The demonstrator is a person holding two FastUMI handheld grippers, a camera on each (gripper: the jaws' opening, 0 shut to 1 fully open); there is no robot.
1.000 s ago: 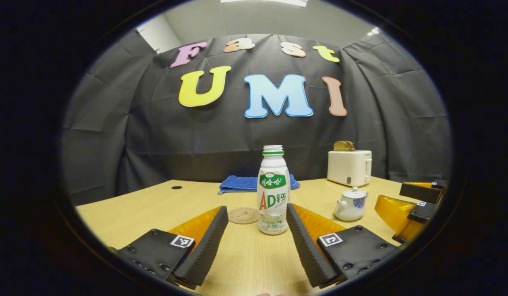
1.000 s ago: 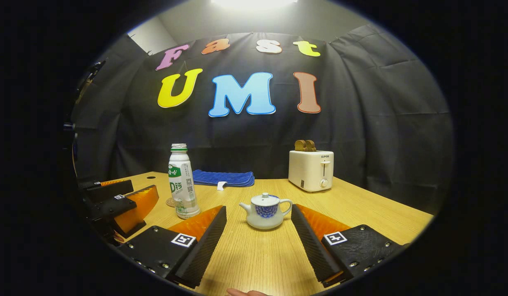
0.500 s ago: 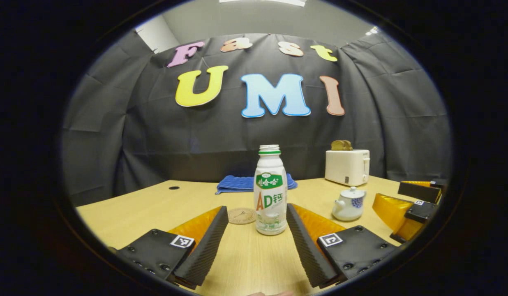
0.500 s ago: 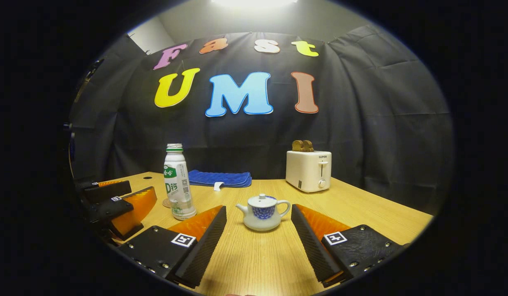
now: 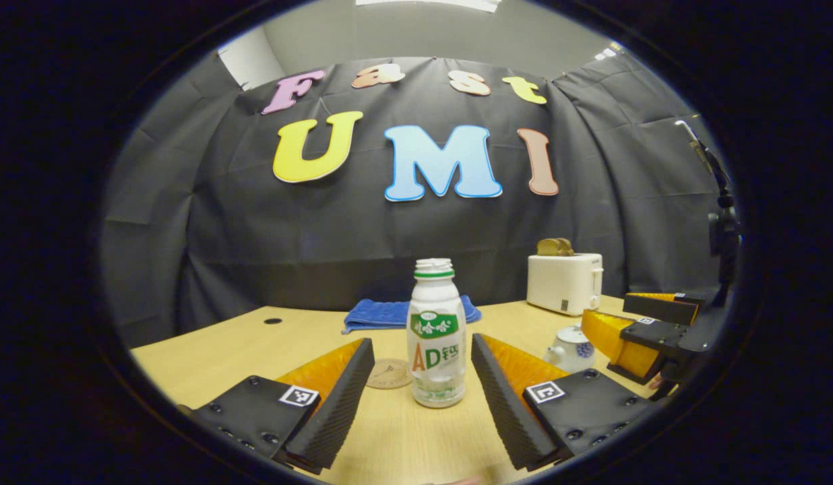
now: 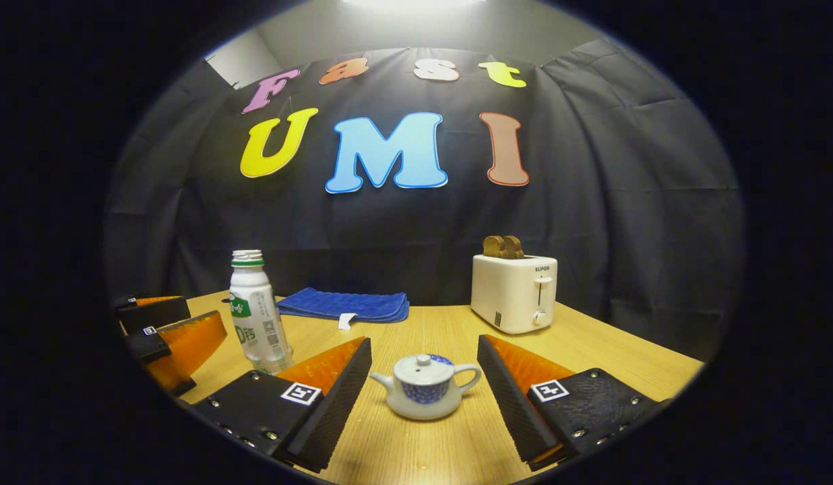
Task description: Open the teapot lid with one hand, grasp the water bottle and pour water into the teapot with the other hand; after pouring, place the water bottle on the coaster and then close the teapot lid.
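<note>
A white bottle (image 5: 435, 337) with a green label and no cap stands on the wooden table (image 5: 221, 350). It is in line with the gap of my open left gripper (image 5: 422, 343) and touches neither finger. A round coaster (image 5: 388, 374) lies just left of the bottle. The white-and-blue teapot (image 6: 423, 387) has its lid (image 6: 417, 364) on and sits low between the fingers of my open right gripper (image 6: 423, 342), apart from both. In the left gripper view the right gripper (image 5: 605, 311) partly hides the teapot (image 5: 565, 350). The left gripper (image 6: 204, 313) shows left of the bottle (image 6: 255, 316).
A white toaster (image 6: 514, 293) with bread in it stands at the back right. A folded blue cloth (image 6: 346, 304) lies at the back, behind the bottle. The table has a small dark hole (image 5: 273, 320) at the far left.
The right gripper moved forward, so the teapot now sits between its fingers and is partly hidden in the left gripper view. The left gripper drew slightly nearer the bottle. Both stayed open.
</note>
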